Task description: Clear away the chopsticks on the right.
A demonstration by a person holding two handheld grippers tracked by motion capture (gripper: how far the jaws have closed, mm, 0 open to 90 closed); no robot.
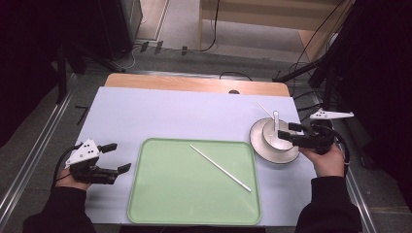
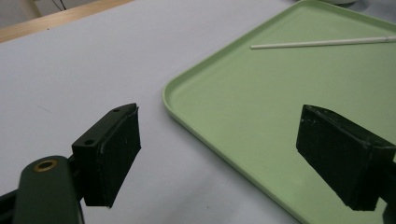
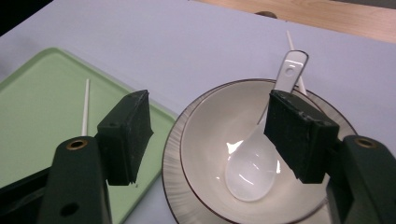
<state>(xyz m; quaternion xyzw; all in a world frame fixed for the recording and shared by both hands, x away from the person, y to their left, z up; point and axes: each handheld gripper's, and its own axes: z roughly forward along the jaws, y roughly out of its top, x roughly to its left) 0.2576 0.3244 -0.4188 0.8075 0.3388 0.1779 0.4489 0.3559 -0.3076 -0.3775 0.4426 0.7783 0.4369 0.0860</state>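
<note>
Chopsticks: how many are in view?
2. One chopstick lies on the green tray; the other chopstick lies on the table behind the bowl, partly hidden.

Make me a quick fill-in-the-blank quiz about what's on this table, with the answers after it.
1. The white ceramic spoon lies in the white ______, which stands on the white plate.
2. One thin white chopstick lies on the pale ______ plastic tray.
3. The right gripper hovers over the bowl with its jaws ______.

Missing words: bowl; green; open

Glossy white spoon [image 3: 254, 165], glazed bowl [image 3: 205, 135], matt green plastic tray [image 1: 165, 194]
</note>
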